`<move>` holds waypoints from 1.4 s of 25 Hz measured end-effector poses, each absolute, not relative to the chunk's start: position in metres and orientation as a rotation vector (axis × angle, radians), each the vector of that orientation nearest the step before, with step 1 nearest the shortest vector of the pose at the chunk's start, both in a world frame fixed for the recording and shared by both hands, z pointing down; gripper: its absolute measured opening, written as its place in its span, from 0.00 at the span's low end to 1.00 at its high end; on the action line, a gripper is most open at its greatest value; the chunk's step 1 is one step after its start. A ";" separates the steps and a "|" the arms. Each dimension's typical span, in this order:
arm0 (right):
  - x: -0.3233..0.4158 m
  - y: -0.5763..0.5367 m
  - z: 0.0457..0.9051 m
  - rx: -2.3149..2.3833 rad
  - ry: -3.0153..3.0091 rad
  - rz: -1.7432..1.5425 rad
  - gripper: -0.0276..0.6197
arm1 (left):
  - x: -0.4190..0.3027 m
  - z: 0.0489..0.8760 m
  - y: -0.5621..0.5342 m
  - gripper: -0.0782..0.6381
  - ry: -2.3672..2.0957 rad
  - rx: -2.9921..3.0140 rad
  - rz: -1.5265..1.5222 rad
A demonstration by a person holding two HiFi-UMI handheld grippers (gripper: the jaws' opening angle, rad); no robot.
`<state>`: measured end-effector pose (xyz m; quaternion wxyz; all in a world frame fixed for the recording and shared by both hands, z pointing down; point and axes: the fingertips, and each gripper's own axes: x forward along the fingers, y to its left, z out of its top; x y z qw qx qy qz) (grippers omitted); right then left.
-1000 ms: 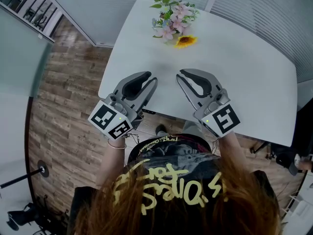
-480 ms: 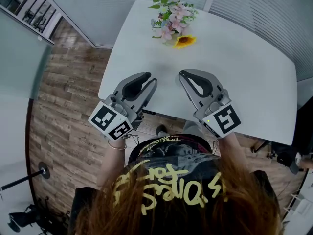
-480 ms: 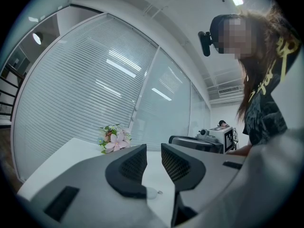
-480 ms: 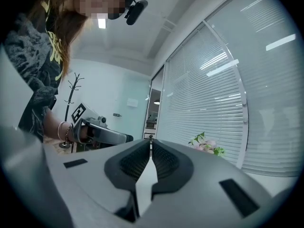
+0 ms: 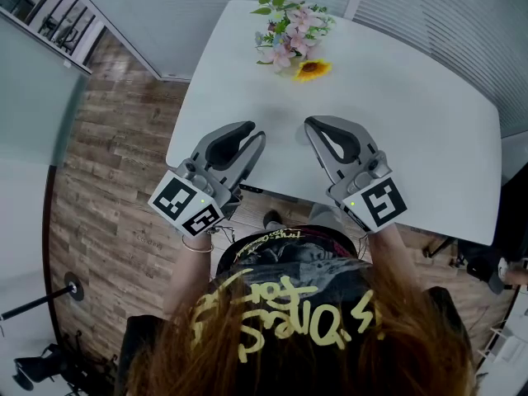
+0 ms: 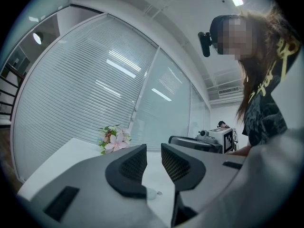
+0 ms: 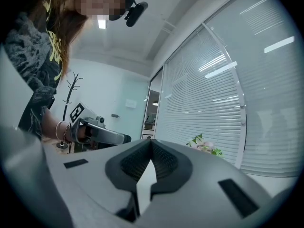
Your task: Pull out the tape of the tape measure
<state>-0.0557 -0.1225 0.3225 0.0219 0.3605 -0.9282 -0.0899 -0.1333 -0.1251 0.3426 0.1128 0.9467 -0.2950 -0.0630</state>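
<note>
No tape measure shows in any view. Both grippers hover over the near edge of the white table (image 5: 412,114), their tips pointing away from the person. My left gripper (image 5: 252,129) has a narrow gap between its jaws, and in the left gripper view (image 6: 153,150) nothing sits in that gap. My right gripper (image 5: 308,124) is shut, and in the right gripper view (image 7: 151,143) its pads meet at the tips with nothing held. The two grippers stand side by side, a short way apart.
A small bunch of pink flowers with one yellow sunflower (image 5: 293,35) lies at the table's far side. Wooden floor (image 5: 115,172) runs along the left of the table, and blinds and glass walls stand behind it. The person's head and dark shirt fill the lower head view.
The right gripper's jaws have closed from a small gap to fully shut. The left gripper and both hands have stayed where they were.
</note>
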 end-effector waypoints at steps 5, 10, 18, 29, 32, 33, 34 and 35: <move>-0.055 -0.121 0.323 1.115 -2.879 -0.293 0.05 | -0.131 0.344 -0.124 0.23 -0.858 2.778 -0.177; -0.049 -0.121 0.320 1.133 -2.886 -0.289 0.05 | -0.130 0.344 -0.122 0.23 -0.852 2.782 -0.172; -0.047 -0.118 0.329 1.138 -2.826 -0.279 0.05 | -0.131 0.343 -0.119 0.23 -0.864 2.785 -0.163; -0.041 -0.122 0.334 1.130 -2.845 -0.246 0.05 | -0.132 0.344 -0.124 0.23 -0.913 2.771 -0.172; -0.039 -0.125 0.336 1.129 -2.838 -0.225 0.05 | -0.130 0.346 -0.126 0.23 -0.925 2.761 -0.174; -0.038 -0.125 0.336 1.127 -2.839 -0.224 0.05 | -0.130 0.346 -0.126 0.23 -0.928 2.758 -0.172; -0.038 -0.125 0.336 1.124 -2.841 -0.224 0.05 | -0.129 0.347 -0.125 0.23 -0.931 2.755 -0.171; -0.038 -0.125 0.337 1.120 -2.841 -0.224 0.05 | -0.129 0.347 -0.125 0.23 -0.933 2.753 -0.170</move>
